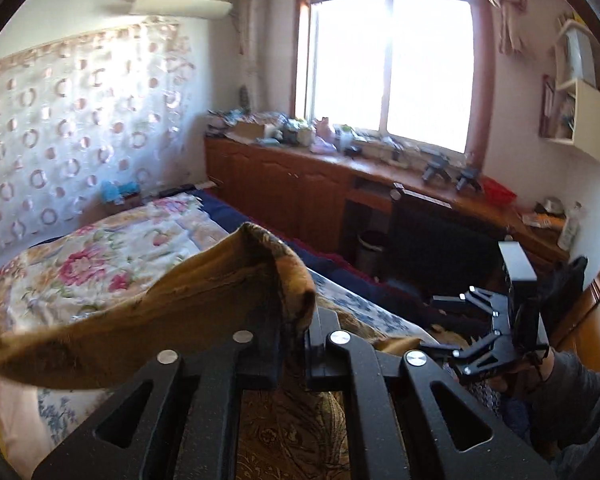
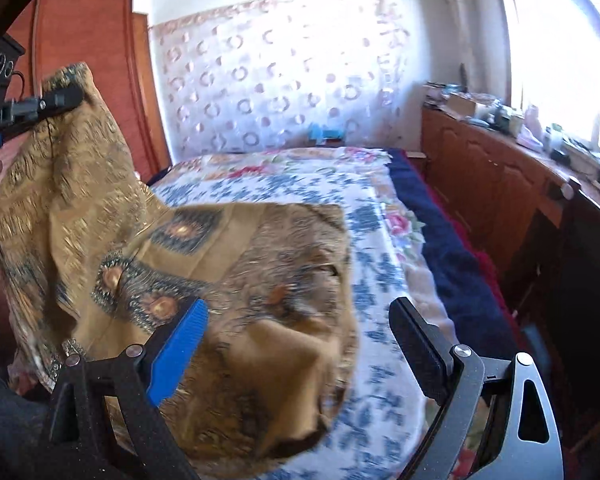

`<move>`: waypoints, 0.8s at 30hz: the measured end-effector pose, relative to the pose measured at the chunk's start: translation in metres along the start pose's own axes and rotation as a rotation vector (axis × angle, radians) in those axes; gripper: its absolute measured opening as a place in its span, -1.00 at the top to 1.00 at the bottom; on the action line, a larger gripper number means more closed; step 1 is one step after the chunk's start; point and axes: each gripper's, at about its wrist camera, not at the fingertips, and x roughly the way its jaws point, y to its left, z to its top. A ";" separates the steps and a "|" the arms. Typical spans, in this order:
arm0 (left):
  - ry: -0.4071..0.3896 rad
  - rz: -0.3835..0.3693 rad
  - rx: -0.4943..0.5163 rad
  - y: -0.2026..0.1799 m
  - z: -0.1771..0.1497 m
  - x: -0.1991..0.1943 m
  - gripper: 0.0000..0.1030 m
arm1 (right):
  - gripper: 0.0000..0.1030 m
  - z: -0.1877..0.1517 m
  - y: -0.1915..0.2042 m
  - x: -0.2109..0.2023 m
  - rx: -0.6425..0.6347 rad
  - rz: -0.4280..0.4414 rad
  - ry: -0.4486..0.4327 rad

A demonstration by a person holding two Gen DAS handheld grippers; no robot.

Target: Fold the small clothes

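Brown patterned fabric garment (image 2: 204,264): your left claw (image 1: 292,344) grips one edge, lifting it above the floral-covered bed (image 2: 380,240); your right claw (image 2: 296,340) stands released.

You see a mustard-brown garment (image 2: 204,248) printed with dark paisley swirls and blue-black medallions with orange centres. Under it, your bedspread (image 2: 380,248) is white with blue flower sprigs, and farther up it carries pink and red blooms with green leaves. A navy blanket (image 2: 432,224) runs along its edge. Your right gripper (image 2: 296,344) is black, with one bright blue ribbed pad and one black pad. Your left gripper (image 1: 292,344) is black with silver rivets. The wall hanging (image 2: 284,80) is pale with pinkish-brown rings, and the cabinets (image 1: 284,192) are reddish-brown wood.
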 end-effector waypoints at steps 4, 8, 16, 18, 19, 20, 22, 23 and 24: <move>0.050 -0.037 0.014 -0.010 -0.015 0.017 0.39 | -0.80 -0.004 -0.010 -0.005 0.028 -0.013 0.010; 0.077 -0.024 0.014 -0.008 -0.023 0.019 0.06 | -0.80 -0.002 -0.012 0.000 0.045 -0.005 0.022; 0.075 0.052 -0.041 0.015 -0.049 0.003 -0.53 | -0.80 0.010 0.002 0.010 0.021 0.047 0.023; 0.070 0.095 -0.067 0.025 -0.062 -0.004 -0.53 | -0.80 0.014 0.011 0.016 0.001 0.060 0.027; 0.074 0.111 -0.079 0.029 -0.069 -0.007 -0.53 | -0.80 0.015 0.016 0.021 -0.013 0.069 0.030; 0.078 0.123 -0.091 0.034 -0.075 -0.010 -0.53 | -0.80 0.017 0.021 0.023 -0.027 0.077 0.035; 0.086 0.143 -0.114 0.042 -0.085 -0.014 -0.53 | -0.80 0.019 0.033 0.027 -0.060 0.096 0.045; 0.090 0.156 -0.126 0.047 -0.092 -0.016 -0.53 | -0.80 0.020 0.038 0.032 -0.073 0.102 0.049; 0.093 0.169 -0.134 0.050 -0.098 -0.019 -0.53 | -0.80 0.021 0.045 0.036 -0.089 0.110 0.054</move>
